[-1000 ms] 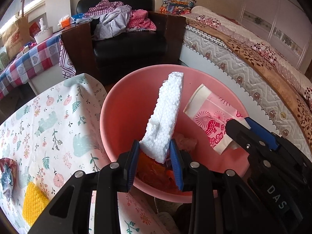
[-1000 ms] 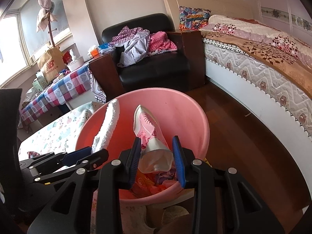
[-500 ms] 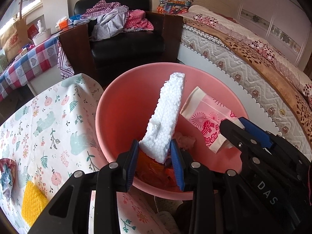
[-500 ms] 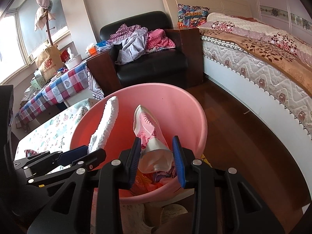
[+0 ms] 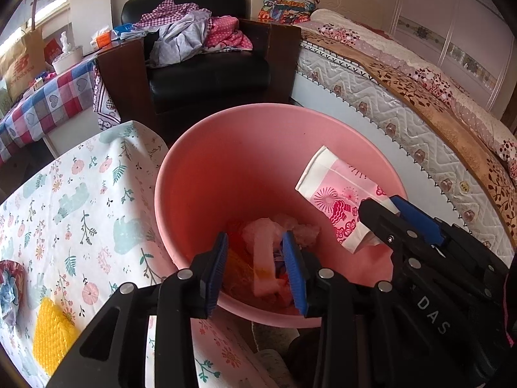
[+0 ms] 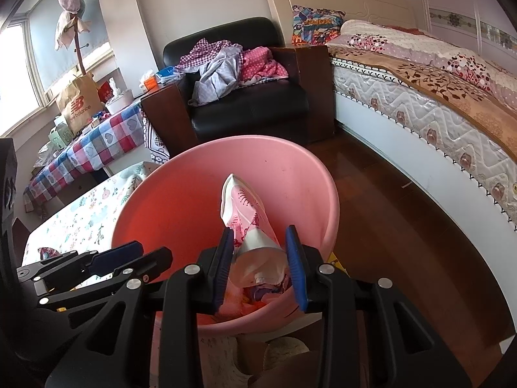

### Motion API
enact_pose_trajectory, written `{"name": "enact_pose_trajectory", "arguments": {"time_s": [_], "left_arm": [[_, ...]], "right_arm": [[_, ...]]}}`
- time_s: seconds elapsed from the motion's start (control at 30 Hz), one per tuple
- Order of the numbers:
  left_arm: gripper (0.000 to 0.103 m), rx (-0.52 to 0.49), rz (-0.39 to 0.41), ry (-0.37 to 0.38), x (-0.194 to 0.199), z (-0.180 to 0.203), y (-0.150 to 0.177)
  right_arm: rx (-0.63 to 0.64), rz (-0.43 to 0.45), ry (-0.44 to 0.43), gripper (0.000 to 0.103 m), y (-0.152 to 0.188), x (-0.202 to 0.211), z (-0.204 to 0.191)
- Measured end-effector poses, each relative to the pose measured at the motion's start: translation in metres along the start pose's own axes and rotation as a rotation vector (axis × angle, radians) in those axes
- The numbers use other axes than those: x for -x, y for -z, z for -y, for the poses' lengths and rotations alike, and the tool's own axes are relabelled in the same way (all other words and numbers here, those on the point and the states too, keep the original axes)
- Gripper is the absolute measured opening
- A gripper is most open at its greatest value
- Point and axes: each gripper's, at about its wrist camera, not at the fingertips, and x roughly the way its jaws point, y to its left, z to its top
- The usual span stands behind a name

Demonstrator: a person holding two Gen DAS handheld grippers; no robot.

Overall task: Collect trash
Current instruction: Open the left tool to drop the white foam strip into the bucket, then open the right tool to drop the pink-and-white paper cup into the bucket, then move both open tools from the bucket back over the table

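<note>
Both grippers hover over a pink plastic bin [image 5: 258,111] that holds orange and pink trash. My left gripper [image 5: 257,258] is over the near rim and its jaws are opening. A white foam strip [image 5: 263,258], blurred, lies loose below and between them inside the bin, and the pads do not press it. My right gripper [image 6: 260,249] is shut on a crushed pink-patterned paper cup [image 6: 248,223], held tilted above the bin [image 6: 226,142]. In the left wrist view the cup [image 5: 339,197] hangs at the bin's right side. The left gripper [image 6: 129,255] shows at the lower left of the right wrist view.
A table with a floral cloth [image 5: 64,210] touches the bin's left side and bears a yellow mesh piece [image 5: 51,333] and a crumpled wrapper [image 5: 9,287]. Behind stand a black armchair [image 5: 206,74] piled with clothes and a checked table [image 6: 90,148]. A bed [image 5: 420,113] runs along the right, beside wooden floor [image 6: 387,226].
The foam strip stood upright in the left gripper before; now it has slipped out and down into the bin as the jaws widened. The right gripper and its cup have not moved.
</note>
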Motion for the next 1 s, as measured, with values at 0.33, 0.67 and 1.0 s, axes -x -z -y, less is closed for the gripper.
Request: {"name": "enact_pose_trajectory", "arguments": {"time_s": [0.33,0.67,1.0], "left_arm": [[0.043,0.007,0.015,0.016,0.005,0.000,0.001],[0.045,0.005,0.026,0.025,0.010,-0.003,-0.001],[0.045,-0.004,0.055,0.029,0.023,-0.003,-0.004]], "right_arm": [[-0.007,-0.001,0.003,0.034,-0.001,-0.002,0.004],[-0.026,-0.027,-0.015,0.034,-0.003,-0.006,0.007],[-0.013,-0.013,-0.021,0.034,-0.006,0.002,0.001]]}}
